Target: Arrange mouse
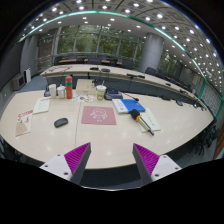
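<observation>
A small dark mouse [61, 122] lies on the pale table [110, 140], to the left of a pink square mouse mat [98, 115]. My gripper [112, 160] is well back from both, above the table's near edge, with its two magenta-padded fingers [77, 156] spread wide apart. Nothing is between them. The mouse is far ahead and to the left of the left finger.
Papers [23, 123] lie at the table's left end. Bottles and cups [66, 90] stand behind the mat. A blue folder [130, 105], a yellow-handled tool [137, 117] and a white sheet [150, 122] lie to the right. More desks and chairs stand beyond.
</observation>
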Motion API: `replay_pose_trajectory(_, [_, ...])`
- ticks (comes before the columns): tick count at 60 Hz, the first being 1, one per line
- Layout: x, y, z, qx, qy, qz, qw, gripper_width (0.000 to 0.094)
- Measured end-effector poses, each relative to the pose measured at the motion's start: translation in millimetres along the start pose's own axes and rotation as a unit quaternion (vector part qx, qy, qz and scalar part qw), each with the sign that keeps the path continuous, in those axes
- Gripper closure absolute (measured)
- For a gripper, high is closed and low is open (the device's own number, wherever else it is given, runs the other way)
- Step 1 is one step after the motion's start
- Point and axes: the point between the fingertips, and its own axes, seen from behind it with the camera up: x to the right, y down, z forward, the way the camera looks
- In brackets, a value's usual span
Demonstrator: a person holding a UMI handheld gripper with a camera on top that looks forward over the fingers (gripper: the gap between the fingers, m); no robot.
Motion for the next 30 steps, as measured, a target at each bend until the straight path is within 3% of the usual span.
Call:
replay_pose_trajectory(17, [-87.4,46.4,64.2,-0.025,0.012,0.027,0.999,0.0079])
replay_pose_trajectory(30, [-190.9,60.5,112.3,-0.016,-0.031,0.047,0.998,0.0076])
